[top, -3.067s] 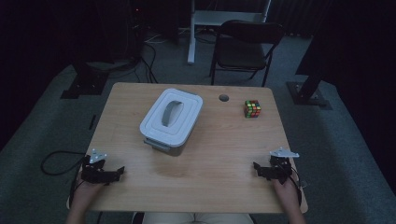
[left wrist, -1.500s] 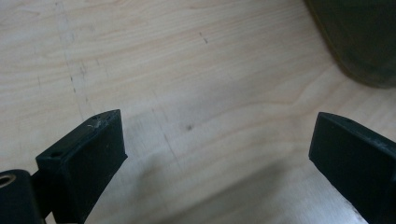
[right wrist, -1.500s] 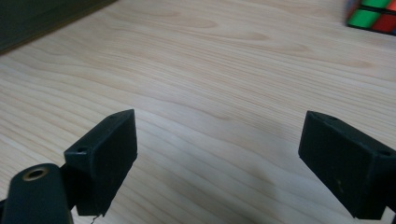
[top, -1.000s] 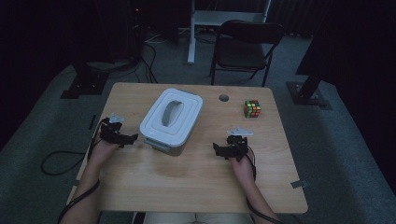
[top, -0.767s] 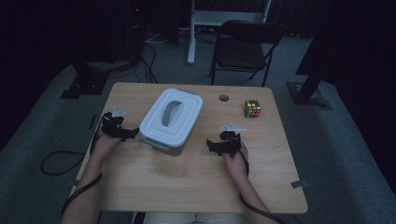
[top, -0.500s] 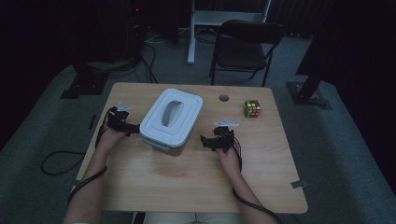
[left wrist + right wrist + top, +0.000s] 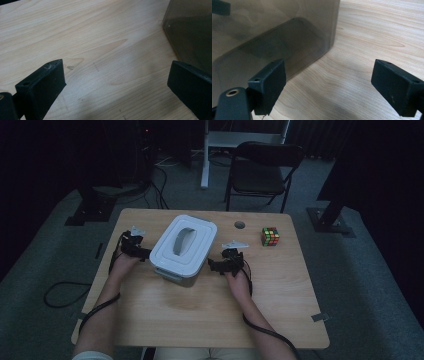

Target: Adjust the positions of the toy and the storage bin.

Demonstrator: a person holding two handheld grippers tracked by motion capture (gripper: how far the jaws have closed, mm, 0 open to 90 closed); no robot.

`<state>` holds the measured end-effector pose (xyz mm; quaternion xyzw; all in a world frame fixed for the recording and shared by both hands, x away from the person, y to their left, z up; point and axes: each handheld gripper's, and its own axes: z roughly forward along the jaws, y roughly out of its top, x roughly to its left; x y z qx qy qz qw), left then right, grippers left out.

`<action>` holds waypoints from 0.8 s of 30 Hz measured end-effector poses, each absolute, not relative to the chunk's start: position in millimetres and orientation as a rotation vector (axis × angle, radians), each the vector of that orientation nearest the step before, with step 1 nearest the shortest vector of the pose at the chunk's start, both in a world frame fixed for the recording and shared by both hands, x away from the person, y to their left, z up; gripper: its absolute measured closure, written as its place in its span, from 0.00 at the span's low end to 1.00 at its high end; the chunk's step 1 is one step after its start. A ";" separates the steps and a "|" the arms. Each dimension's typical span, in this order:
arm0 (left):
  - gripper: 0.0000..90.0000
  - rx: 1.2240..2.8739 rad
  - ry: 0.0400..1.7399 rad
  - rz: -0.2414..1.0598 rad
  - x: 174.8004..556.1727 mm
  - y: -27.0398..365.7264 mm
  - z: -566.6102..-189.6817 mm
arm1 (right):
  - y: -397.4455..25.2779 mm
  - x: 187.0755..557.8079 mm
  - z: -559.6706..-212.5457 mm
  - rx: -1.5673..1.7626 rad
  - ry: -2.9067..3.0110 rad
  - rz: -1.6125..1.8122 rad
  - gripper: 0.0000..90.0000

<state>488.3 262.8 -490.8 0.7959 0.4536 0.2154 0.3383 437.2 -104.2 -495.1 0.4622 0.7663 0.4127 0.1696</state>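
The high view is dim and grainy: the room around the table falls to near black, and only the tabletop catches soft overhead light. Both gripper views are brighter and evenly lit, with faint soft shadows on the wood and slight blur on the near jaws.

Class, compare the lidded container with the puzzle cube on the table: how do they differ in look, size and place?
The lidded container is plainly larger than the puzzle cube. The container has a white lid with a grey handle over smoky translucent walls; the cube is chequered in bright colours. The container sits between the left gripper and right gripper, while the cube stands alone to the right. Both rest on the wooden table.
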 end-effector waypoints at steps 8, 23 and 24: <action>0.02 2.100 1.146 0.528 487.2 249.1 -492.2 | -99.3 438.2 -493.4 1.286 2.186 1.155 0.14; 0.02 2.079 1.103 0.477 471.8 226.5 -489.8 | -115.7 440.3 -495.8 1.271 2.215 1.173 0.16; 0.02 2.082 1.108 0.470 471.4 225.2 -490.4 | -117.0 440.2 -495.6 1.262 2.227 1.173 0.16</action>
